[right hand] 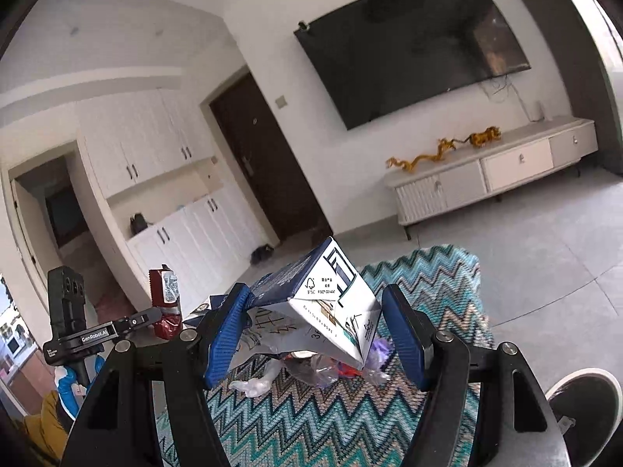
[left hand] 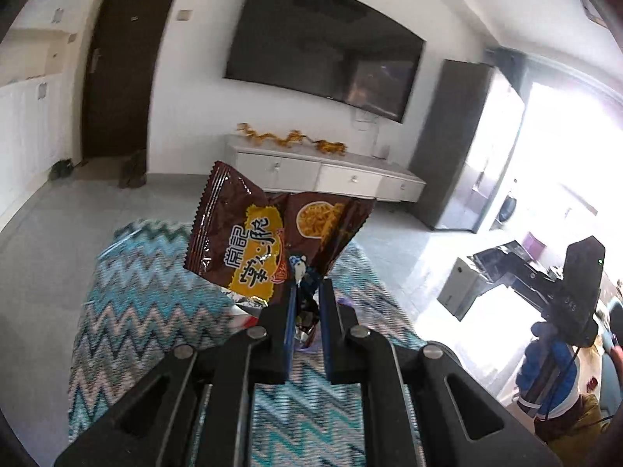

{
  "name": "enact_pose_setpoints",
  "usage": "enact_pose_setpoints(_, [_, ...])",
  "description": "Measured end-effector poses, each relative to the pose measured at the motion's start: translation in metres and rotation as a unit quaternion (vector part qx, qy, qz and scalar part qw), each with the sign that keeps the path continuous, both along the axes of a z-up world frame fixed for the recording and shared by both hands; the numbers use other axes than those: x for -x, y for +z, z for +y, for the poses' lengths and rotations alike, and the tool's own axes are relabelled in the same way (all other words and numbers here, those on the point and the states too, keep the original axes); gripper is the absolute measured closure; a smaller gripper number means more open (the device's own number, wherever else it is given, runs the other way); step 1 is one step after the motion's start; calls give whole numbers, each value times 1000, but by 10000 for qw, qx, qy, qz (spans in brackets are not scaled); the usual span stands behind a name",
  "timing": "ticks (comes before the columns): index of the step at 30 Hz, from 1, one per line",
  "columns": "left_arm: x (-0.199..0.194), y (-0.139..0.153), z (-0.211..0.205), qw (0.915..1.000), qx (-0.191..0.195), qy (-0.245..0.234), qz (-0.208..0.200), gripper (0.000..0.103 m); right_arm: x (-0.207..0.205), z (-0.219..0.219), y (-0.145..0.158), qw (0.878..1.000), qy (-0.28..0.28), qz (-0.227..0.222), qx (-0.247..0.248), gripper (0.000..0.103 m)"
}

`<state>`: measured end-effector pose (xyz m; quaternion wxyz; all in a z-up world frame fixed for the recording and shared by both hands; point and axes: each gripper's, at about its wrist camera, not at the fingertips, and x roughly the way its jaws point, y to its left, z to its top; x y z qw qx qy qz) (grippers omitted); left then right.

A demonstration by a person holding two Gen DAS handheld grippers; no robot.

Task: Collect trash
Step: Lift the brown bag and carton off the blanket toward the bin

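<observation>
My left gripper is shut on a brown and yellow snack bag, held up above the zigzag rug. It also shows in the right wrist view at the left, gripped by the other tool. My right gripper holds a crushed blue and white milk carton between its blue pads, above the rug. Under the carton lies a small pile of crumpled plastic wrappers.
A white TV cabinet with gold dragon ornaments stands under a wall TV. A dark door, white cupboards, grey tiled floor. A black shoe is at the lower right.
</observation>
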<state>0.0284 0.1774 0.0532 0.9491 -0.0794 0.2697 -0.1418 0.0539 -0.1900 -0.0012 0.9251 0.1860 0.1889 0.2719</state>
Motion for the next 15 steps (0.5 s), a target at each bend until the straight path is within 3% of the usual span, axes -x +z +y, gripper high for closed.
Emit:
enact_pose_setpoints(8, [-17, 3, -117, 9945, -306, -996, 76, 93, 30, -85, -14, 9969, -728, 7, -308, 34])
enact_pose_setpoints(15, [-44, -15, -244, 9777, -529, -2008, 304, 92, 51, -180, -50, 9806, -1919, 362, -175, 34])
